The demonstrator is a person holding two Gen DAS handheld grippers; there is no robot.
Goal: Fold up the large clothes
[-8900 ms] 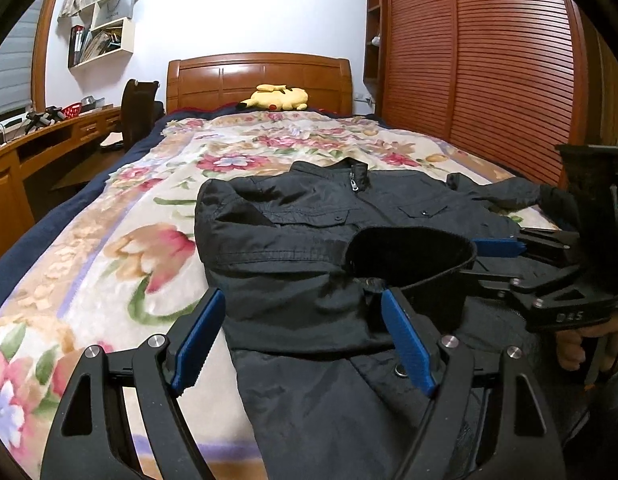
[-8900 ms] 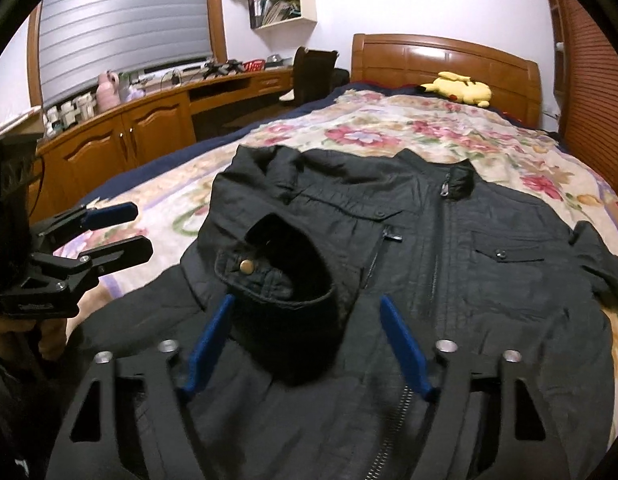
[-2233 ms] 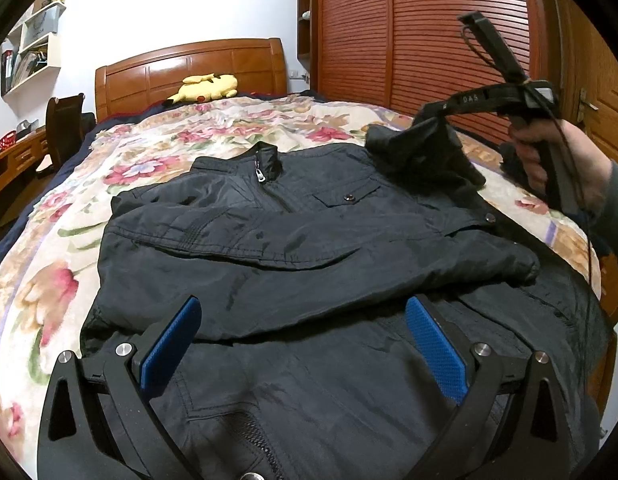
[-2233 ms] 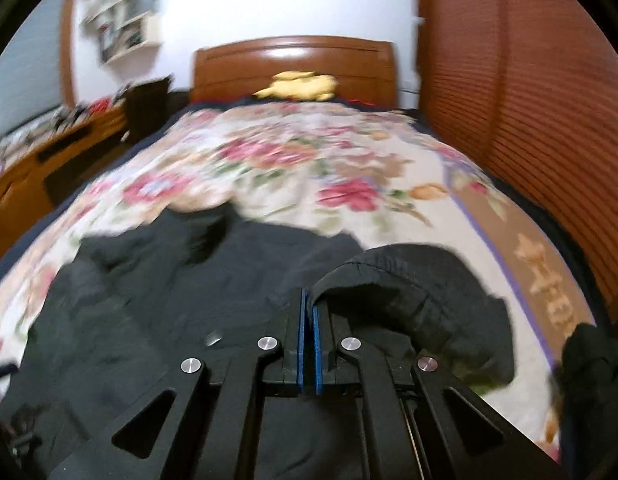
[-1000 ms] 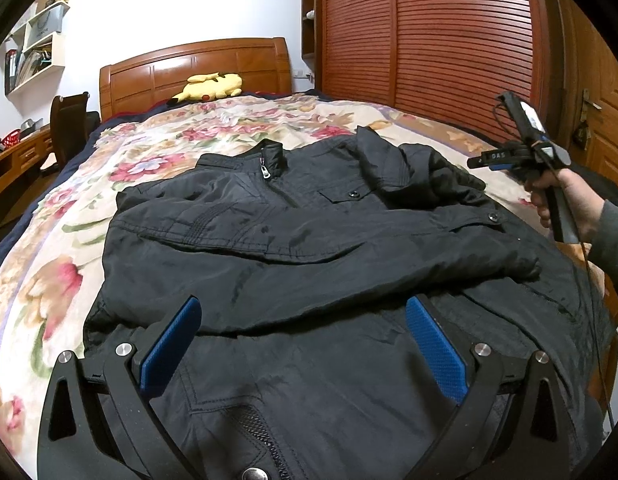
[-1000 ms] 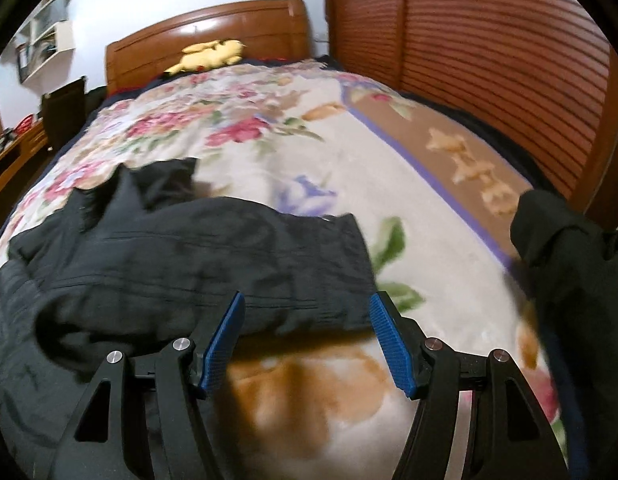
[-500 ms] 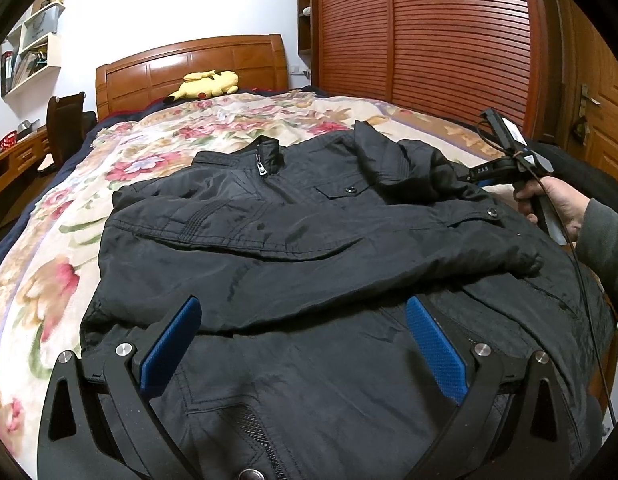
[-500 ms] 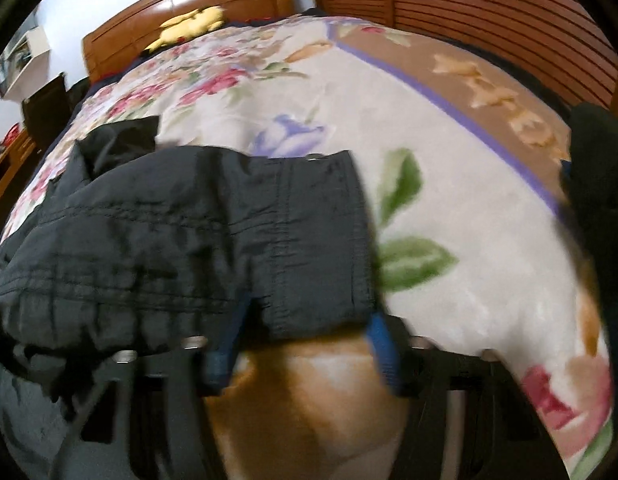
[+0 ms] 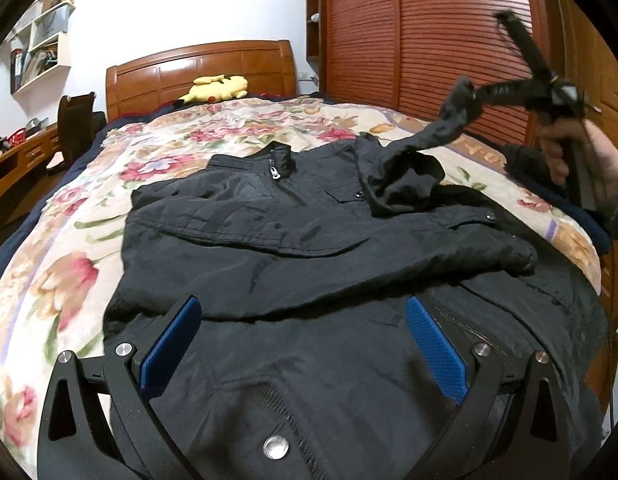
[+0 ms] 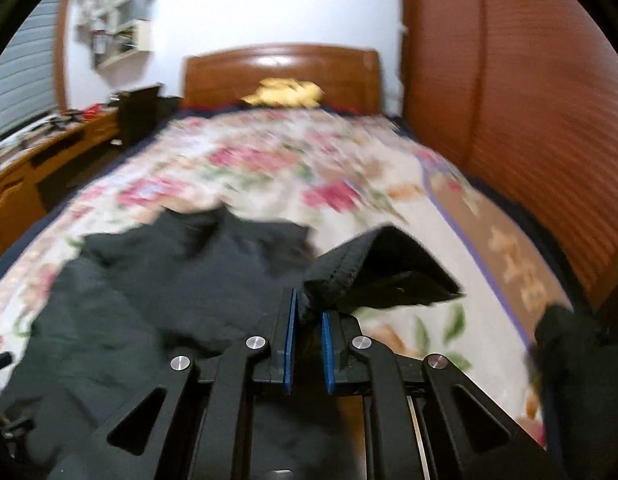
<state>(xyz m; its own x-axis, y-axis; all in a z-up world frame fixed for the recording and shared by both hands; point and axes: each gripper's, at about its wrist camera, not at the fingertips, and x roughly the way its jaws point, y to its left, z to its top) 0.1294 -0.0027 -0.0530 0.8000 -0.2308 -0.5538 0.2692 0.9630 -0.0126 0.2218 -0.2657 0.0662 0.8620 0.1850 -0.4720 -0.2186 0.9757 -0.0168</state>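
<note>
A black jacket [image 9: 309, 240] lies front up on the floral bedspread [image 9: 61, 272], collar toward the headboard. One sleeve [image 9: 389, 256] is folded across its chest. My left gripper [image 9: 301, 340] is open and empty, low over the jacket's hem. My right gripper [image 10: 307, 320] is shut on the cuff [image 10: 381, 276] of the other sleeve and holds it up in the air. In the left wrist view that gripper [image 9: 473, 96] is raised at the right of the bed, with the sleeve [image 9: 421, 140] hanging from it down to the jacket's shoulder.
A wooden headboard [image 9: 201, 68] with a yellow plush toy [image 9: 217, 88] is at the far end. A slatted wooden wardrobe [image 9: 429, 40] runs along the right. A desk [image 10: 41, 168] and a dark chair [image 9: 75, 128] stand left of the bed.
My right gripper has closed on the sleeve cuff lying at the bed's right side and lifted it up. The left gripper has stayed in place, open.
</note>
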